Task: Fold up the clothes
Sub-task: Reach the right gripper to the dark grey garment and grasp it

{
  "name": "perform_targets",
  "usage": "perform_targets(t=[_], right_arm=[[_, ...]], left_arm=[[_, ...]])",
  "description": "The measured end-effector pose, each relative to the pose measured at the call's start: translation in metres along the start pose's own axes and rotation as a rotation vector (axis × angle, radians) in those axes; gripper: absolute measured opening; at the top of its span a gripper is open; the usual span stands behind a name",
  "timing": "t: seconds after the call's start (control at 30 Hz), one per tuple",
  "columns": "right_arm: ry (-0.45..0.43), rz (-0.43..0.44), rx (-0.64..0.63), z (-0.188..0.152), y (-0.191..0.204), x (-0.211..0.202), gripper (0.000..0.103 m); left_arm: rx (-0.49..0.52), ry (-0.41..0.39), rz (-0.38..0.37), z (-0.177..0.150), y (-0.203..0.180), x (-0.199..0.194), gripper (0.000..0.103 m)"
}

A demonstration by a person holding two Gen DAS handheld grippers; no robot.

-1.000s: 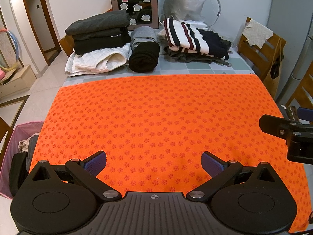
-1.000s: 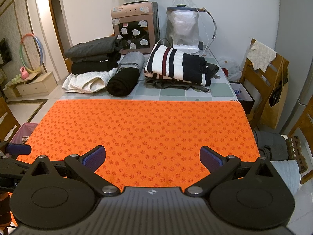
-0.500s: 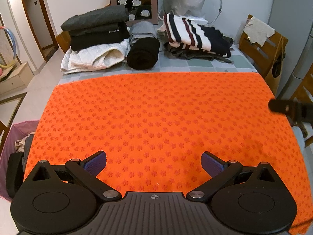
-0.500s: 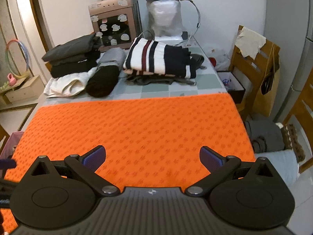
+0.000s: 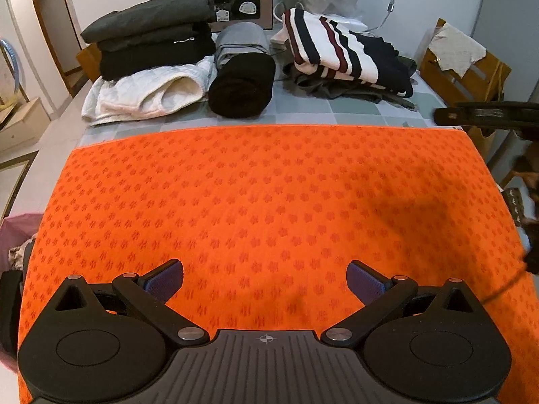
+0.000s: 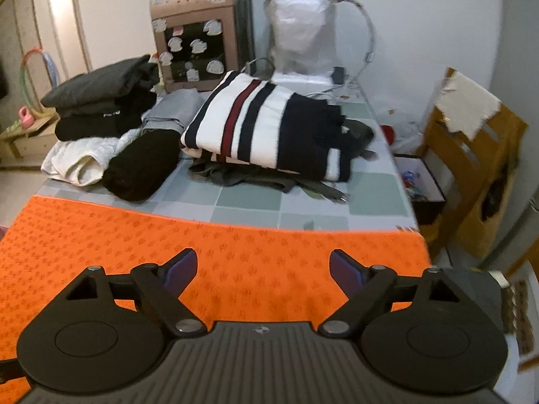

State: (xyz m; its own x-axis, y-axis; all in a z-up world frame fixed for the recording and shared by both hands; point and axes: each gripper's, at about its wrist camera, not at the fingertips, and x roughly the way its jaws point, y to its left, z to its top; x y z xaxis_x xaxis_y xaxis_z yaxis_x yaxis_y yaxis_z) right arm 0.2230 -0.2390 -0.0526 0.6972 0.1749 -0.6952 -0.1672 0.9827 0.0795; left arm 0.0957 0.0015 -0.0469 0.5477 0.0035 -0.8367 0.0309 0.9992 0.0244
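Hovering both tools over the orange mat [image 5: 269,195], nothing in either one yet. My left gripper [image 5: 264,277] is spread wide, pads clear of the cloth, empty. My right gripper [image 6: 259,267] is off toward the mat's far right corner, jaws closing a bit w/ only bare mat showing between them, so it grips nothing.

Clothes sit at the far end of the table [image 6: 249,202], beyond the mat: striped sweater [image 6: 269,128] on top of a dark green garment [image 6: 242,176] far right, black roll [image 5: 241,82] in the middle w/ a grey roll [image 5: 241,38] behind it, white quilted piece [image 5: 145,96] under a dark folded stack [image 5: 151,38] far left. More clothes look to be down off the right edge near the wooden chair [image 6: 471,168], blurred, can't tell what.

Risks as I see them:
- Right jaws closing early, may arrive too narrow for a thick bundle & just shove it.
- Grabbing the sweater low could catch the green garment too, dragging both + its strap [image 6: 326,193].
- Pulling from the left stack could topple it onto the black roll.
- Pinching the mat itself would wrinkle my folding surface.
- Cable [image 6: 367,43] near the sweater could snag.
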Motion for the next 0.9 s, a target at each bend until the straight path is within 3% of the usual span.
perform_targets(t=[0.17, 0.4, 0.6, 0.67, 0.7, 0.77, 0.83, 0.9], right_arm=[[0.003, -0.011, -0.057, 0.016, 0.008, 0.077, 0.088], [-0.002, -0.095, -0.102, 0.035, 0.006, 0.163, 0.08], [-0.012, -0.134, -0.117, 0.047, 0.0, 0.205, 0.059], [-0.03, -0.146, -0.088, 0.051, -0.005, 0.211, 0.042], [-0.036, -0.142, -0.076, 0.052, -0.008, 0.212, 0.039], [-0.069, -0.11, -0.063, 0.055, -0.013, 0.205, 0.015], [-0.106, -0.085, -0.052, 0.059, -0.018, 0.195, 0.004], [-0.14, -0.075, -0.055, 0.066, -0.021, 0.18, 0.003]], left_arm=[[-0.009, 0.01, 0.008, 0.011, 0.001, 0.017, 0.103], [-0.025, 0.042, 0.043, 0.017, 0.007, 0.034, 0.103], [-0.039, 0.061, 0.058, 0.018, 0.011, 0.047, 0.103], [-0.037, 0.061, 0.061, 0.018, 0.011, 0.048, 0.103], [-0.036, 0.061, 0.063, 0.018, 0.011, 0.049, 0.103], [-0.035, 0.061, 0.063, 0.017, 0.011, 0.049, 0.102], [-0.034, 0.055, 0.059, 0.017, 0.011, 0.048, 0.102], [-0.032, 0.045, 0.054, 0.017, 0.011, 0.046, 0.102]])
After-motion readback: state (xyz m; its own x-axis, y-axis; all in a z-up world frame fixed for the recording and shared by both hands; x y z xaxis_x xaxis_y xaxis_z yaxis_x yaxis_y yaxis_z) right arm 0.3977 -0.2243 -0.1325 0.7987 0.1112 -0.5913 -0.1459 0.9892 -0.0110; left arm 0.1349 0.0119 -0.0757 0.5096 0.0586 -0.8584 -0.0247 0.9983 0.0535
